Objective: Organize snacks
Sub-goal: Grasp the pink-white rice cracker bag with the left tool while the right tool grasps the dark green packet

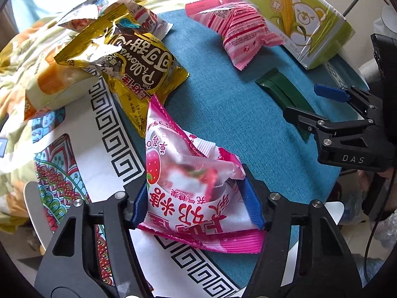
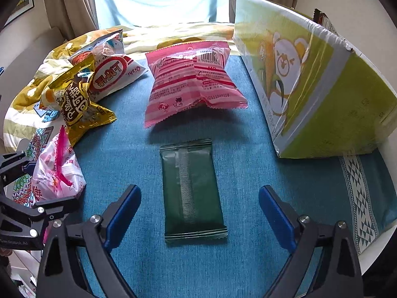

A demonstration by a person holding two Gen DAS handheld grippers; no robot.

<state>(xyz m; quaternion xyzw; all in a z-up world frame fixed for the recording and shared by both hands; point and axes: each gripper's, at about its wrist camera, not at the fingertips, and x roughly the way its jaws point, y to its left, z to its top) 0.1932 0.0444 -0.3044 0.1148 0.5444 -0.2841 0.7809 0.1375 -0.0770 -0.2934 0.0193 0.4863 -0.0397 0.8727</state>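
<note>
Two packets in play, most snacks unsorted
My left hand-held gripper (image 1: 196, 198) clamps the strawberry packet (image 1: 183, 173); right hand-held gripper (image 2: 199, 213) gapes around the green bar (image 2: 192, 188), not touching.

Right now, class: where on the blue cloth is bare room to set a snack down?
Free: the blue cloth between the gold bag and the dark green packet, and between that packet and the corn box. Crowded: the left edge, where bags pile up.
</note>
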